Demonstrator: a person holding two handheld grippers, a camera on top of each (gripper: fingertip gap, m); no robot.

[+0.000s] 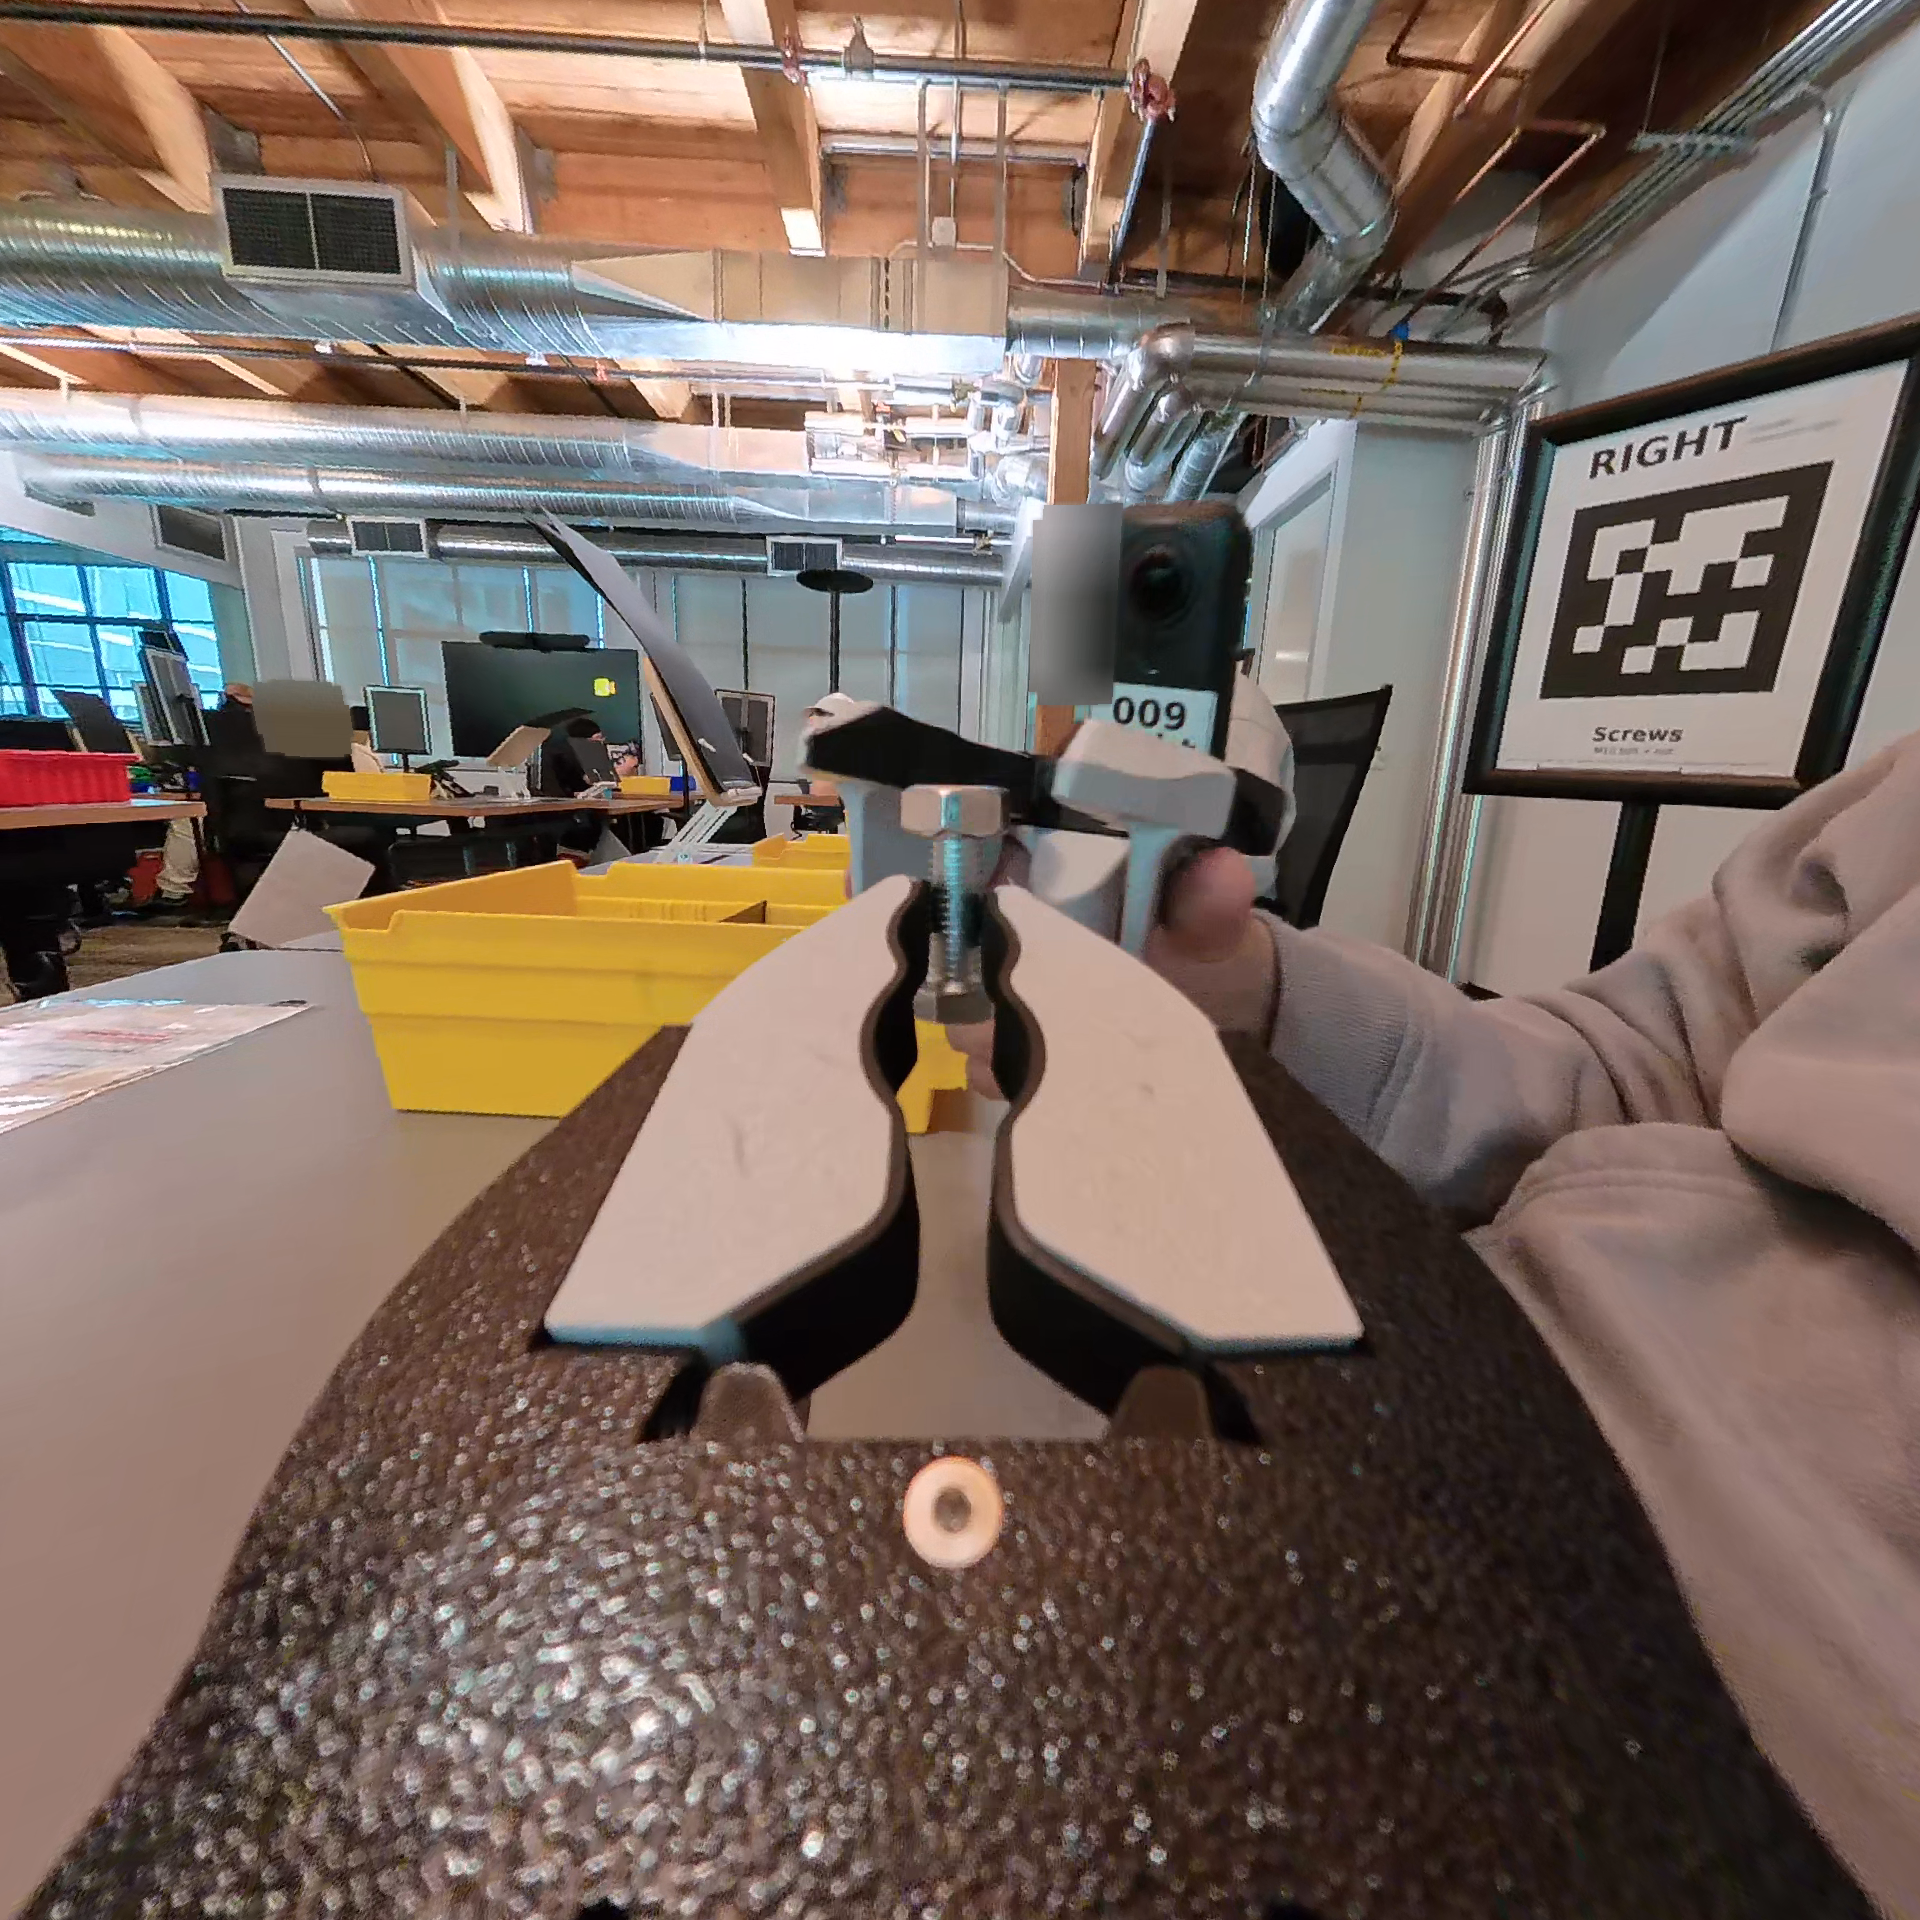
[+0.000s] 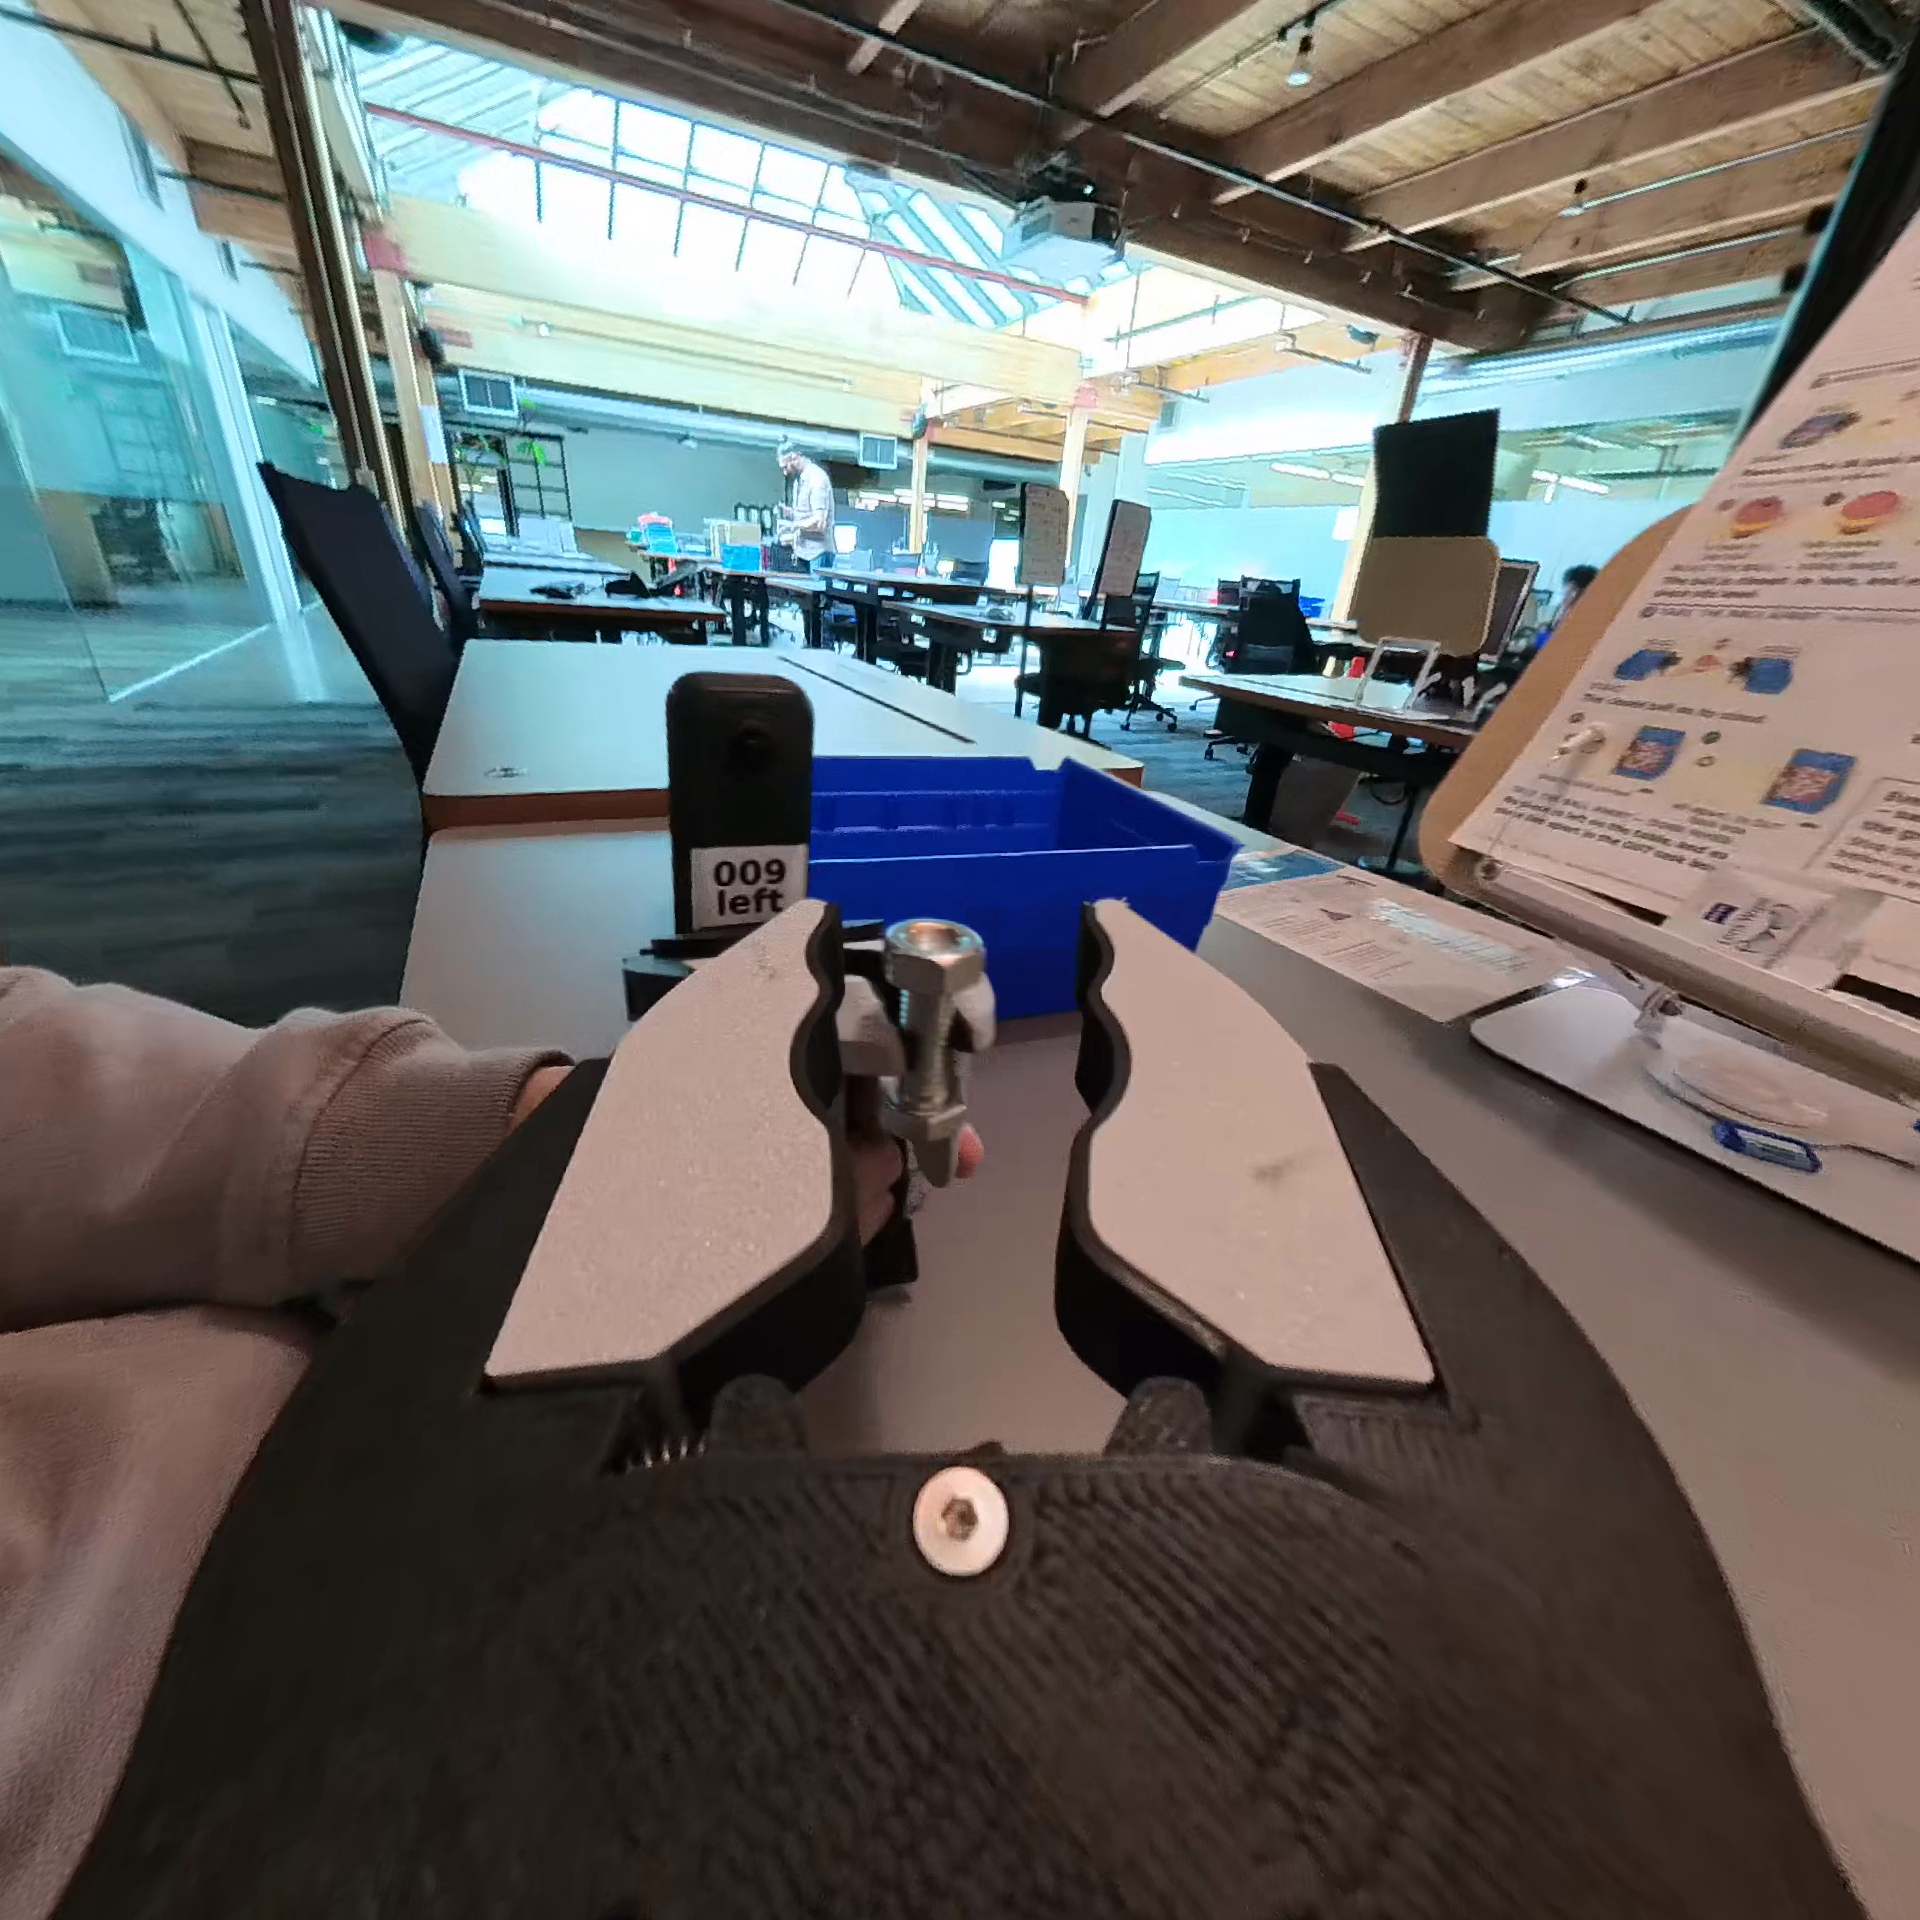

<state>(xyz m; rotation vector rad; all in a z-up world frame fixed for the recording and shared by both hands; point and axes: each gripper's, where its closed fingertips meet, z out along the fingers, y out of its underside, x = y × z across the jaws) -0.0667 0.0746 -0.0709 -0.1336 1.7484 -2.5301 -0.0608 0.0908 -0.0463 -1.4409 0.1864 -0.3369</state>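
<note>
The left gripper (image 1: 951,940) clamps a silver steel bolt (image 1: 951,894) upright between its 2 flat, grey-faced fingers (image 1: 821,1060), whose black inner edges are wavy and press on the threaded shank. The hexagonal head stands clear above the fingertips, and a hex nut (image 1: 951,1006) sits low on the thread, inside the scalloped gap.

The right gripper (image 2: 951,1023) stands open, its 2 grey fingers (image 2: 1195,1091) well apart, one on each side of the bolt (image 2: 930,1029) and neither pressing on it; from the left wrist view its fingers (image 1: 1143,862) reach down just behind the bolt head.

Both grippers hover over a smooth grey table (image 1: 208,1195). A yellow plastic bin (image 1: 520,977) with ribbed inner walls stands behind the left gripper; a blue plastic bin (image 2: 1018,862) of like shape stands behind the bolt in the right wrist view. A framed black-and-white marker sign (image 1: 1694,582) rises on a stand at the right, and a clipboard of printed sheets (image 2: 1714,675) leans on a stand near the blue bin. A beige fleece sleeve (image 1: 1610,1039) crosses the table edge.
</note>
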